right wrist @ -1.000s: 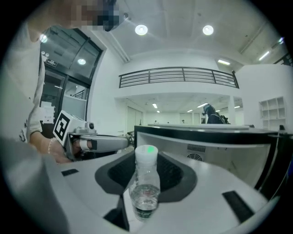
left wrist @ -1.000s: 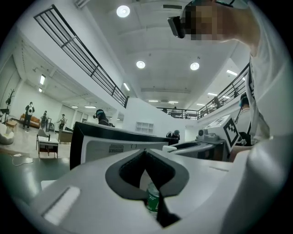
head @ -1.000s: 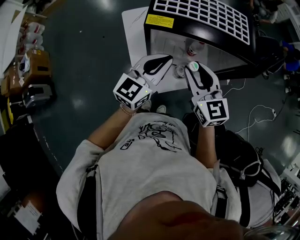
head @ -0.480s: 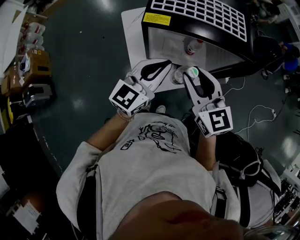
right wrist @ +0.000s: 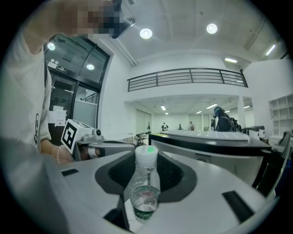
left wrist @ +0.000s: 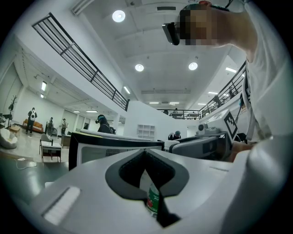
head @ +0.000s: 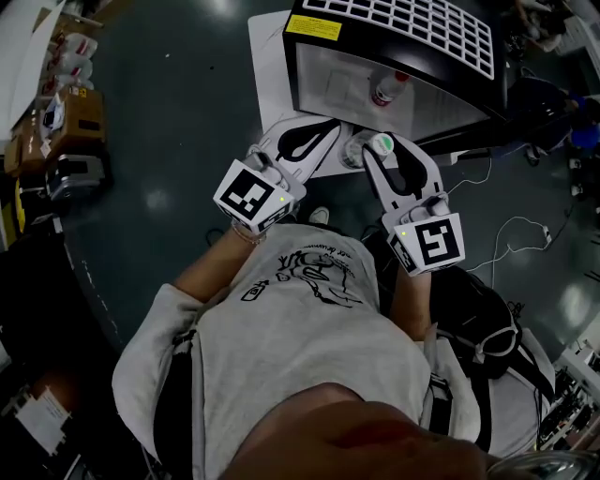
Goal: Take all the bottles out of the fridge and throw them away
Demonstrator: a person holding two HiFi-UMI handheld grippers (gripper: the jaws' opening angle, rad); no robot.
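Note:
A black fridge [head: 403, 28] with a white grille top stands in front of me. One red-capped bottle [head: 384, 89] is inside it. My right gripper [head: 384, 146] is shut on a clear bottle [right wrist: 145, 192] with a white cap and green label, held upright just outside the fridge. My left gripper [head: 331, 124] is beside it, shut, with its fingertips meeting. In the left gripper view a green-labelled bottle [left wrist: 153, 202] shows low in the slit between the jaws. It seems to lie beyond them.
A white sheet [head: 270, 56] lies on the dark floor under the fridge front. Boxes [head: 66, 122] sit at the left, and cables [head: 525, 225] and a black bag [head: 478, 309] at the right. The person's feet are just below the grippers.
Both grippers have drawn back a little from the fridge toward the person. The right one has kept hold of its bottle, and the left has stayed shut.

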